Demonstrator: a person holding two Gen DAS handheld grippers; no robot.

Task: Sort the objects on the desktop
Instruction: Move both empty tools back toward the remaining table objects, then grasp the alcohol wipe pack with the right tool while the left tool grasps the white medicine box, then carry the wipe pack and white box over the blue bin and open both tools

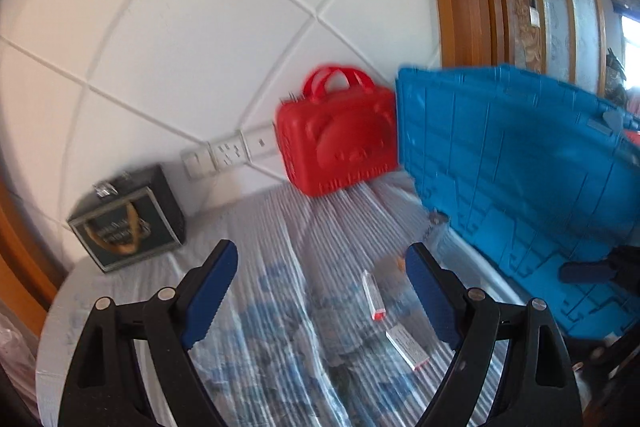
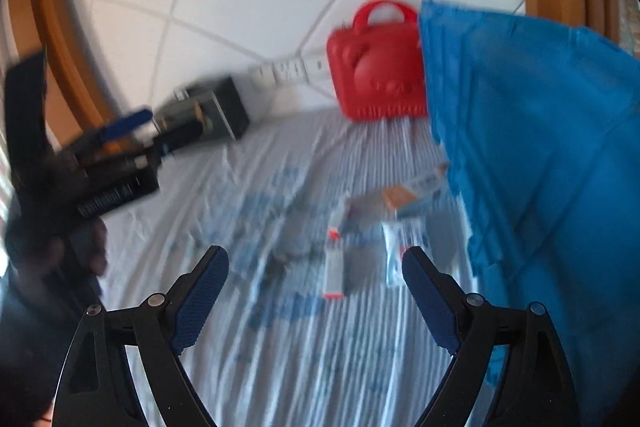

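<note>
Barely begun: small boxes and tube lying loose on striped cloth beside open blue case; left gripper and right gripper spread wide, empty.

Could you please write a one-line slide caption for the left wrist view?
Open left gripper above a striped tablecloth, with small tubes, a red case and an open blue case ahead.
</note>
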